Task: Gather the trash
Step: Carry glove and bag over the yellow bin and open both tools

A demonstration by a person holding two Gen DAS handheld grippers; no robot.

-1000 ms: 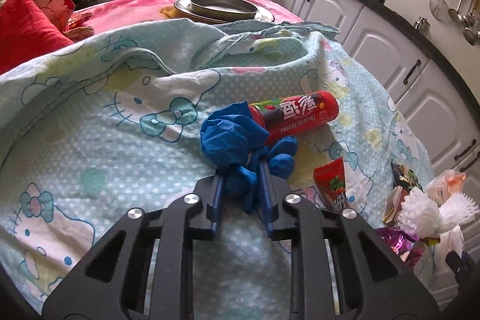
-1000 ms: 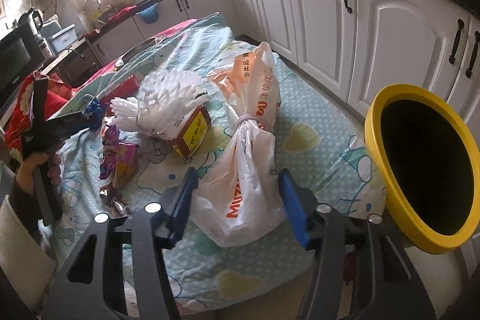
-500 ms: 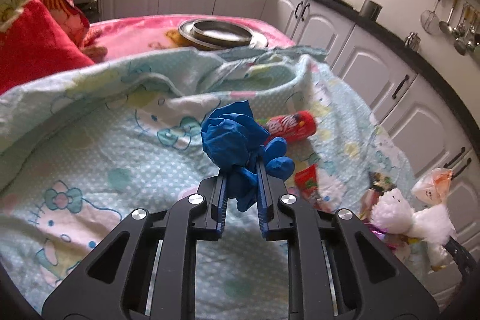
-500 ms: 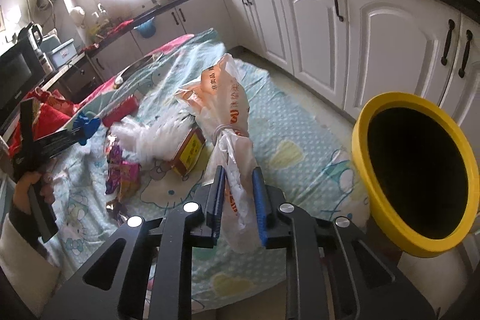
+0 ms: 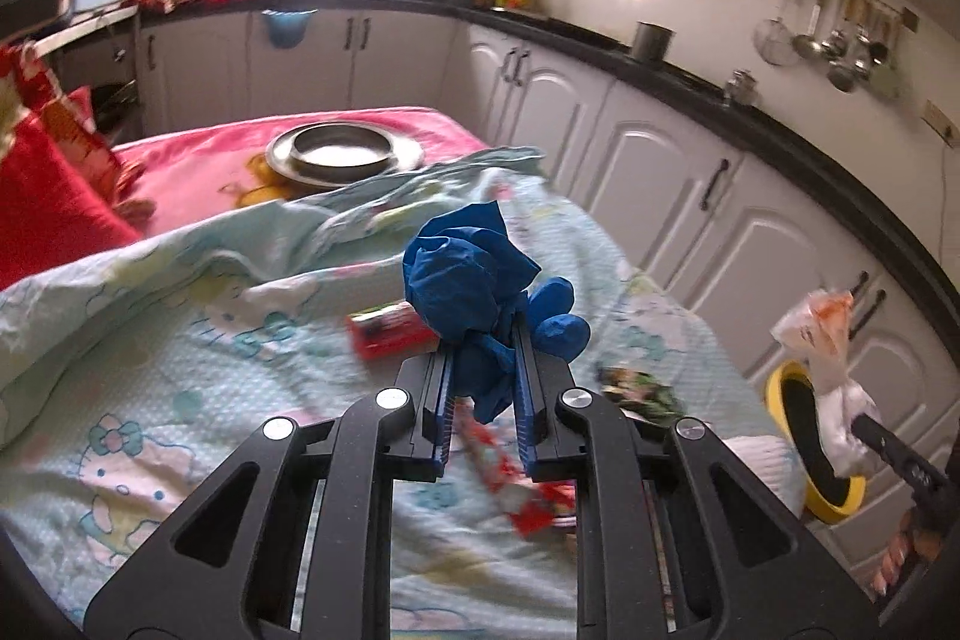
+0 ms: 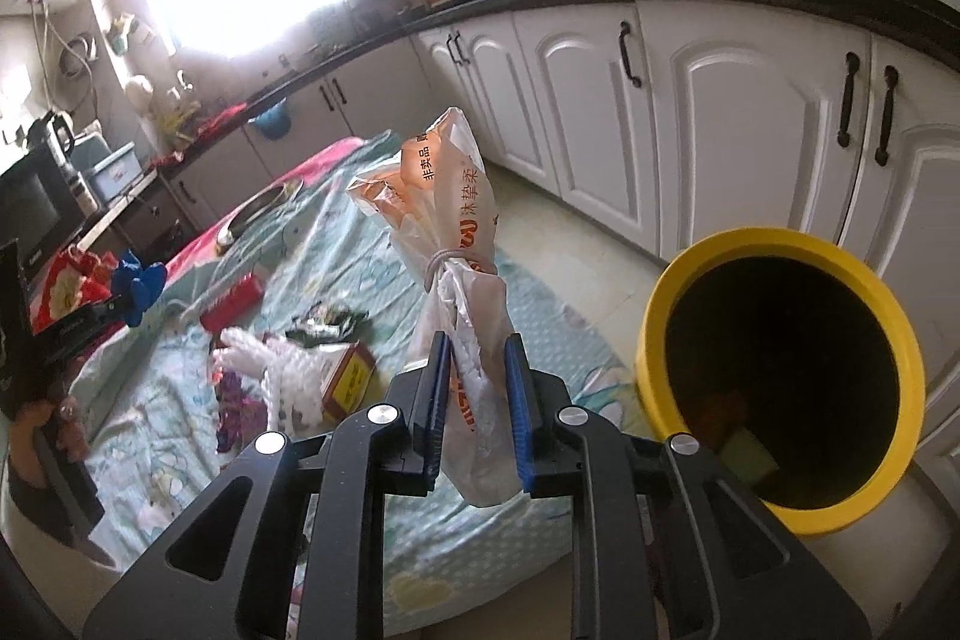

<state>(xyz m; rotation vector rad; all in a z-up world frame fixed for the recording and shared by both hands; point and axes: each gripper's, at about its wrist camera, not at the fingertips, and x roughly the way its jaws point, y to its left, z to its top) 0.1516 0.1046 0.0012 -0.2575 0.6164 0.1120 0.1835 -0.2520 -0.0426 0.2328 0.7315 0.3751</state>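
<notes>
My left gripper [image 5: 482,340] is shut on a crumpled blue glove [image 5: 465,274], held up above the cartoon-print sheet [image 5: 150,340]. My right gripper [image 6: 477,358] is shut on a tied white and orange plastic bag [image 6: 447,196], lifted off the sheet beside the yellow bin [image 6: 780,382]. In the left wrist view the bag [image 5: 828,340] and the bin [image 5: 810,448] show at the far right. In the right wrist view the glove [image 6: 141,283] hangs at the left. A red tube [image 6: 231,304], a red wrapper [image 5: 534,508], white foam netting [image 6: 270,370] and a small carton [image 6: 348,379] lie on the sheet.
White cabinets [image 6: 600,130] under a dark counter run along the right, with floor between them and the covered surface. A metal dish [image 5: 342,151] sits on the pink cover behind. Red cushions [image 5: 42,196] lie at the left. A person's hand [image 6: 36,436] grips the left tool.
Right gripper shut on the plastic bag and lifted it off the sheet. Left gripper rose with the blue glove, so the red tube now lies lower and partly hidden behind it.
</notes>
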